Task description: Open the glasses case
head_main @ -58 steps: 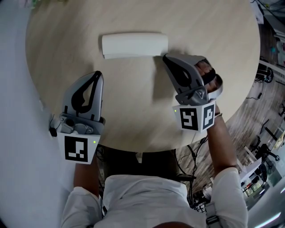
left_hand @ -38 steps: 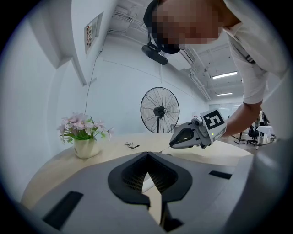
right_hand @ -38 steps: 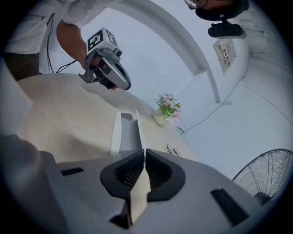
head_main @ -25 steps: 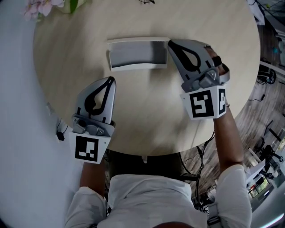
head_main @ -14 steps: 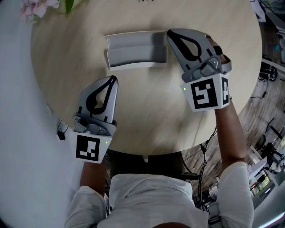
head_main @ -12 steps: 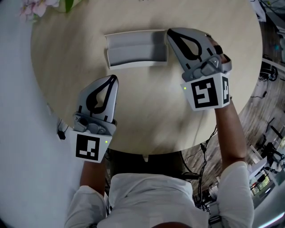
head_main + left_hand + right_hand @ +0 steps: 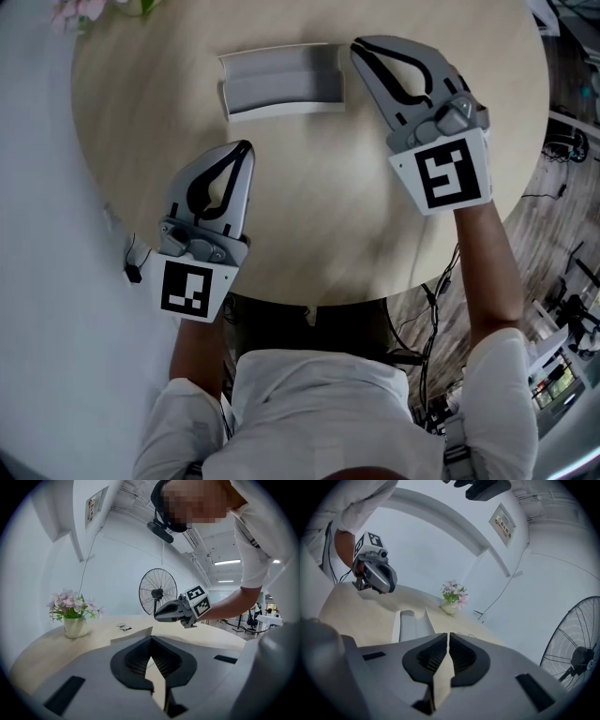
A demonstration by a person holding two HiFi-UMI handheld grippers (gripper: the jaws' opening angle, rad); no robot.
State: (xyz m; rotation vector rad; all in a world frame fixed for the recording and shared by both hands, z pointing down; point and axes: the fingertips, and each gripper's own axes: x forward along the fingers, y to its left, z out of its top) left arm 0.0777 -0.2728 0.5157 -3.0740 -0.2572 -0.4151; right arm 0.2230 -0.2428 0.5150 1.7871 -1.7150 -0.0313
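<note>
My left gripper (image 7: pixel 246 146) and right gripper (image 7: pixel 356 45) are grey shells with black jaw linings and black-and-white marker cubes (image 7: pixel 195 289); my shirt (image 7: pixel 309 405) is white.

The room held one round pale-wood table (image 7: pixel 309 234). One white hard-shell glasses case (image 7: pixel 281 82) was counted. Grey two-jaw handheld grippers numbered two: the left gripper (image 7: pixel 246 147) and the right gripper (image 7: pixel 356 45). Each carried one black-and-white marker cube (image 7: pixel 192 289), two in total. Also counted: one cream vase (image 7: pixel 75 626) of pink flowers, one black pedestal fan (image 7: pixel 158 592), one framed wall notice (image 7: pixel 95 506), and one person.
</note>
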